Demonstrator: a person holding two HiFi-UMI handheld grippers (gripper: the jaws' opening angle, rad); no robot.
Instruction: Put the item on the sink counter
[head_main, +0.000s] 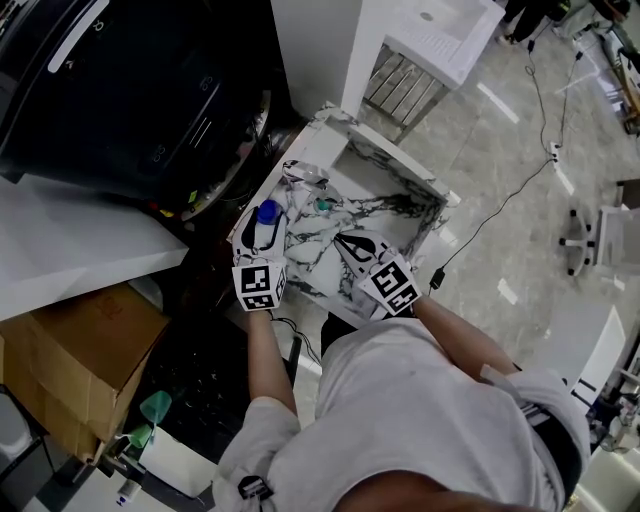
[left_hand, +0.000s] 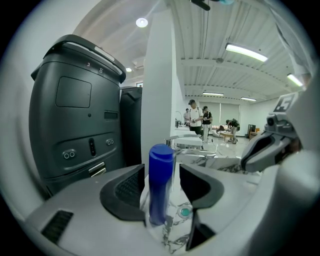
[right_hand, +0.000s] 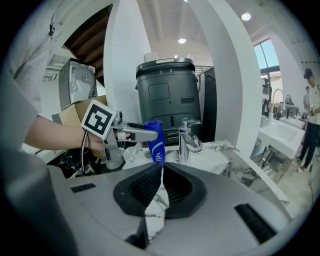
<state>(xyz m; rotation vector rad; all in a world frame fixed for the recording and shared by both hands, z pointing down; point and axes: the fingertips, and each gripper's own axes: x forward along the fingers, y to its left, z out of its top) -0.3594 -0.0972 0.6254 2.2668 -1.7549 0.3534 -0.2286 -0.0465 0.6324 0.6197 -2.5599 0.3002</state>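
I see a tall black machine with a rounded lid (right_hand: 167, 95) and a white pillar (right_hand: 227, 75) rising behind the chrome faucet (right_hand: 187, 140), and a brown cardboard box (head_main: 70, 350) far to the left of it. The blue plastic bottle (right_hand: 156, 142) stands upright on the white veined marble sink counter (right_hand: 215, 157), just left of the faucet. Its pale label is too small to read. My left gripper (left_hand: 162, 172) is held level from the left of the faucet, jaws spread on either side of the bottle with a gap at one pad. My right gripper (right_hand: 161, 167) sits low in front of the faucet, jaws pressed together on nothing
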